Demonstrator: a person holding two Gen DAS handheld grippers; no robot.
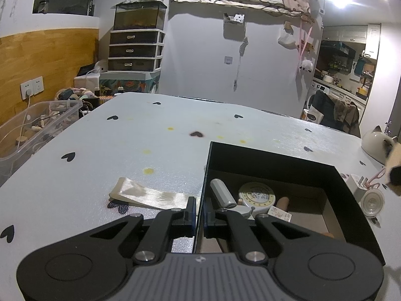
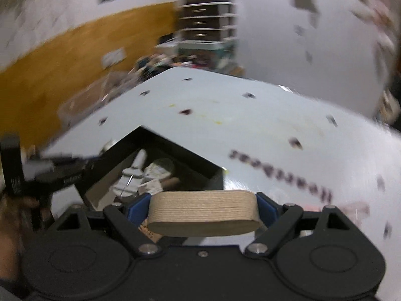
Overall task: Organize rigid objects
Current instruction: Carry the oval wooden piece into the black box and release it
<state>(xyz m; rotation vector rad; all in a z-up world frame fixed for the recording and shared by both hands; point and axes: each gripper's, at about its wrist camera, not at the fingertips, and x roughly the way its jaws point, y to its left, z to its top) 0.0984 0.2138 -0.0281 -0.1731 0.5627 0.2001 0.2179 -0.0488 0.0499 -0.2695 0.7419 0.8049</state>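
Gripping, left: the left gripper (image 1: 199, 219) had its jaws pinched onto the near-left wall of the black box (image 1: 275, 160), one finger outside, one inside.
Gripping, right: the right gripper (image 2: 203, 209) held a tan oval spool of twine (image 2: 203, 212) crosswise between its blue pads (image 2: 265, 209), over the table just beside the box (image 2: 175, 148).
Left view only: a silver cylinder (image 1: 221, 193), a round tape measure (image 1: 257, 195) and a small labelled packet (image 1: 279, 213) lay inside the box; a folded cream ribbon (image 1: 150, 195) lay on the white heart-print table (image 1: 125, 138) just left of it; a clear round cap (image 1: 373, 202) and a white plug (image 1: 357, 185) sat to its right.
Right view only: the spool's wound face and flat end.
Hard to make out: the right view was motion-blurred, so the box contents there read as pale shapes; dark lettering on the table (image 2: 280, 173) was unreadable.
Cut off: the left view caught only an edge of the spool (image 1: 394, 165) at the frame's right margin.
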